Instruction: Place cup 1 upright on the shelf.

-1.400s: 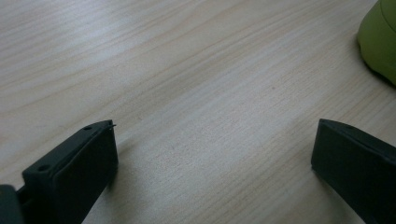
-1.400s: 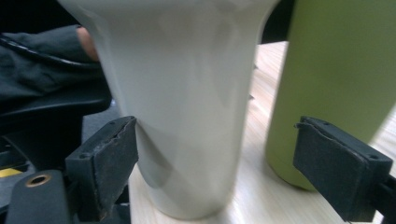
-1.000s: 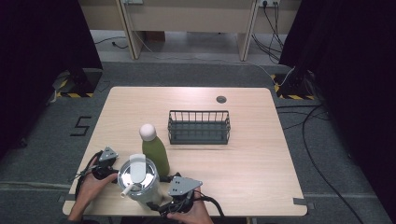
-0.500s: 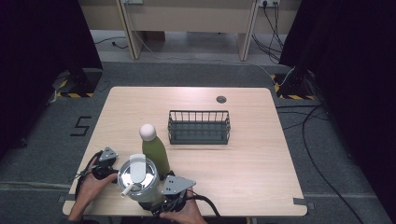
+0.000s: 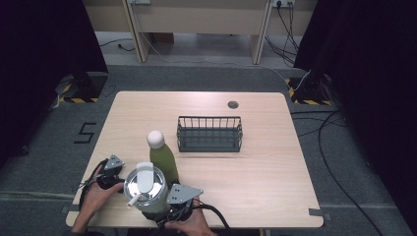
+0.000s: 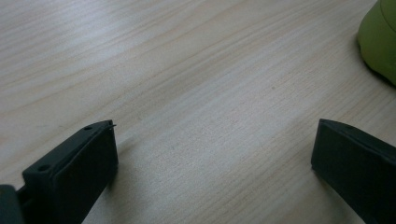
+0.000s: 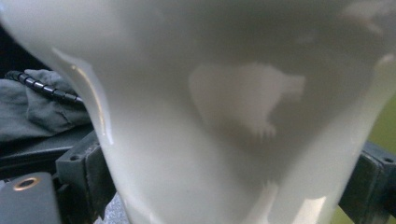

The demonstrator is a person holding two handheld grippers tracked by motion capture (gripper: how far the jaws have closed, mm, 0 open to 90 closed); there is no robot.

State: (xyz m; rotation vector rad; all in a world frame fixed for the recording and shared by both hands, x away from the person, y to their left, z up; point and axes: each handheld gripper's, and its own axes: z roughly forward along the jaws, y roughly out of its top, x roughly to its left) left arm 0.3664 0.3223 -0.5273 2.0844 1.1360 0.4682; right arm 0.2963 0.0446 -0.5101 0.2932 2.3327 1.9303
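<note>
The right gripper (image 5: 169,212) sits at the table's (image 5: 265,172) near edge with the cup (image 5: 145,189) straight ahead of it, between its jaws. In the right gripper view the cup's white wall runs from one black jaw to the other, and both pads appear to lie against it. The jaws have just been closing, so I judge this a grip low on the cup's body. The cup stands upright, its long axis vertical, with its lid and straw on top. Any lift should therefore go straight up, along that axis, to keep it from tipping.

The left gripper (image 6: 212,158) rests just to the cup's left, clear of it. Its jaws stand wide apart over bare wood, with nothing between them. The right hand is plainly the one on the cup.

Just beyond the cup stands a green bottle (image 5: 162,157), close behind or touching; I cannot tell which. It crowds any forward move. Farther off, ahead and to the right, is a wire basket (image 5: 210,133).
</note>
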